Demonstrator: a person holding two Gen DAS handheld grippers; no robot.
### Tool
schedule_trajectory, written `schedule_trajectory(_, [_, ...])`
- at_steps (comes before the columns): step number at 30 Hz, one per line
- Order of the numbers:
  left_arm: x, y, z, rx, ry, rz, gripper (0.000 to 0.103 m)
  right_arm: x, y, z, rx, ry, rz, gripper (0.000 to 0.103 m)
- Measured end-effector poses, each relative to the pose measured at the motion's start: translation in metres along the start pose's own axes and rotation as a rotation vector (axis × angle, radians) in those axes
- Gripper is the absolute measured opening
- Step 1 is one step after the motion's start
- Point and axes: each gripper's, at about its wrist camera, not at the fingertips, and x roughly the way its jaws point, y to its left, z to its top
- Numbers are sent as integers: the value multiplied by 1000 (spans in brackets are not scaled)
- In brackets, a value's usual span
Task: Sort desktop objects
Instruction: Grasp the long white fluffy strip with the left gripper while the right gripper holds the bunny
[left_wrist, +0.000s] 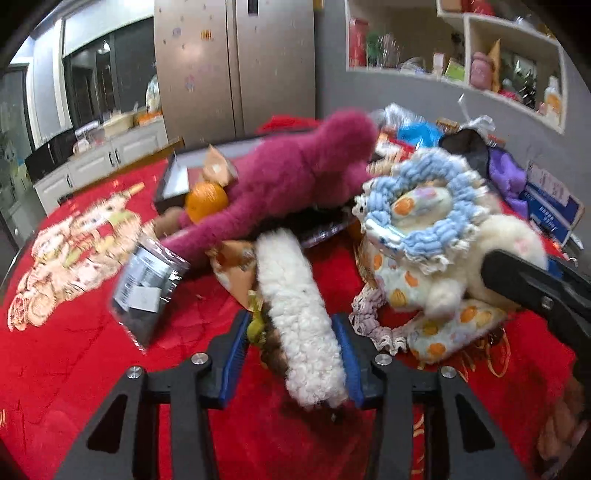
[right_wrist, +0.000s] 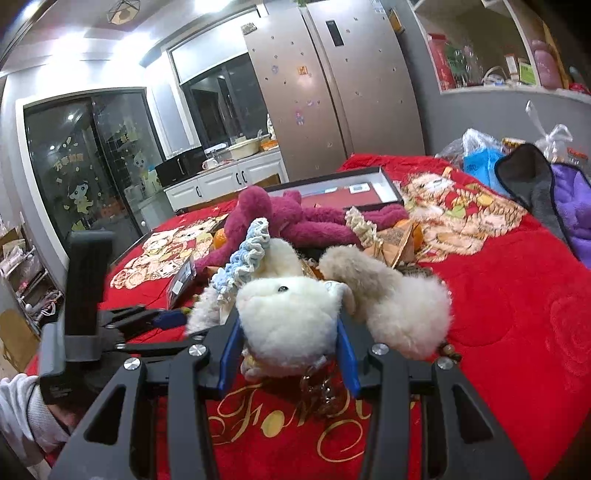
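On the red-covered table (left_wrist: 74, 362) the sorting has barely begun: the things still lie in one heap. The left hand-held gripper (left_wrist: 291, 354) pinches a white fleecy limb (left_wrist: 295, 306), seemingly of the white plush toy (right_wrist: 288, 325) whose head the right hand-held gripper (right_wrist: 288, 347) clamps. A magenta plush (left_wrist: 295, 177), an orange (left_wrist: 207, 201), a blue knitted ring (left_wrist: 436, 206) and a clear packet (left_wrist: 147, 288) crowd around, tangled close.

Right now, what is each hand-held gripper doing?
Left hand-held gripper: closed on a white woolly strip.
Right hand-held gripper: closed on a white plush toy.
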Motion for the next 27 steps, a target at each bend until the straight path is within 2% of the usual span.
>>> schedule_trajectory(4, [-13,18,-6,-56,-40,-77,40,-2,6,0,-38,-20,-20,46])
schedule_trajectory(5, [-16,23,-6,-80,-55,-99,34,-4,10,0,-57,-29,-31,46])
schedule_trajectory(7, [-21,30,-5,-106,-88,-133,30,-7,18,-1,-100,-50,-55,46])
schedule_trajectory(9, [-27,29,-4,-79,-113,-102,28,-10,29,-2,-155,-77,-71,46])
schedule_trajectory(11, [-32,20,-3,-11,-133,-56,19,-10,39,-2,-205,-96,-100,46])
schedule_trajectory(13, [-35,16,-5,24,-142,-53,11,-10,46,-2,-227,-99,-121,46])
schedule_trajectory(14, [-36,14,-6,42,-143,-61,11,-11,47,-2,-231,-97,-123,46])
schedule_trajectory(18, [-24,14,-11,65,-64,-67,11,-17,50,-4,-233,-95,-116,46])
schedule_trajectory(19, [-21,18,-10,45,-57,-77,15,-17,49,-4,-227,-97,-103,46])
schedule_trajectory(22, [-21,25,-11,-2,-59,-83,53,-14,42,-8,-195,-73,-75,46])
schedule_trajectory(24, [-18,27,-11,-16,-45,-76,56,-13,38,-7,-174,-68,-68,46])
schedule_trajectory(27, [-6,28,-10,-30,23,-69,56,-14,30,-6,-140,-69,-43,46])
